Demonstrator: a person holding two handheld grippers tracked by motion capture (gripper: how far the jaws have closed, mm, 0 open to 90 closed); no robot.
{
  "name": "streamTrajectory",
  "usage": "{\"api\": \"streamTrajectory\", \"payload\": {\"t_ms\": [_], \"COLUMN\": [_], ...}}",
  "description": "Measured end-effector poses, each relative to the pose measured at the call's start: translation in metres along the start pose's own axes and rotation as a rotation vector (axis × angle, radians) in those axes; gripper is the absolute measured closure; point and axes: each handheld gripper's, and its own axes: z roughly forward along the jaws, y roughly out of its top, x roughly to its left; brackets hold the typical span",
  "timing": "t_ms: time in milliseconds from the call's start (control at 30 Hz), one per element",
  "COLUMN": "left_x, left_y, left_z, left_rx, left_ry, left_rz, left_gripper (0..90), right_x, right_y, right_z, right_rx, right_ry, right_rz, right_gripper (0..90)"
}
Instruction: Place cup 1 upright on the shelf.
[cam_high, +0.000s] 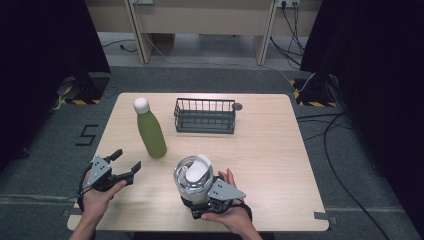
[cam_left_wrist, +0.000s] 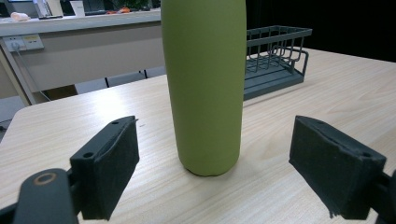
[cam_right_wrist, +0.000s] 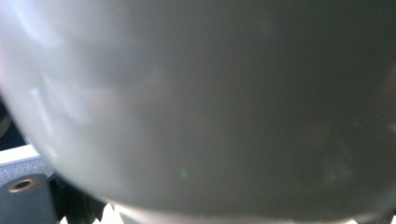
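Observation:
A tall green bottle (cam_high: 151, 132) with a white cap stands upright on the left half of the table. My left gripper (cam_high: 125, 164) is open just in front of it, pointing at its base. In the left gripper view the bottle (cam_left_wrist: 205, 84) stands just beyond the two spread black pads (cam_left_wrist: 109, 168), not touching them. A silvery tumbler (cam_high: 192, 180) with a white flip lid sits near the front edge, and my right gripper (cam_high: 199, 199) is shut on its lower body. In the right gripper view the tumbler's grey wall (cam_right_wrist: 210, 107) is pressed close and blurred.
A dark wire basket (cam_high: 205, 122) stands empty at the back middle of the wooden table (cam_high: 270, 165), with a small round grey object (cam_high: 237, 106) by its right corner. The basket (cam_left_wrist: 275, 56) lies behind and right of the bottle in the left gripper view.

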Motion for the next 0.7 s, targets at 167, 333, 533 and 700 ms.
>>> {"api": "streamTrajectory", "payload": {"t_ms": [167,333,533,700], "left_x": [-0.0001,0.0,0.0004,0.0006], "left_y": [-0.0002,-0.0006,-0.0011,-0.001], "left_z": [-0.0001,-0.0001,0.0,-0.0002], "left_rx": [0.001,0.003,0.004,0.002], "left_ry": [-0.002,-0.001,0.001,0.003], "left_rz": [0.0,-0.001,-0.002,-0.004], "left_gripper": [15.4,15.6,15.8,15.8], "right_x": [0.0005,0.0002,0.0005,-0.0013], "right_y": [-0.0009,0.0,0.001,0.0028], "right_z": [0.0004,-0.0005,-0.0011,-0.0019], "right_rx": [-0.01,-0.005,-0.001,0.006], "right_ry": [-0.008,-0.006,-0.006,-0.018], "right_rz": [-0.008,-0.018,-0.017,-0.021], "right_gripper": [9.7,10.2,10.3,10.4]}}
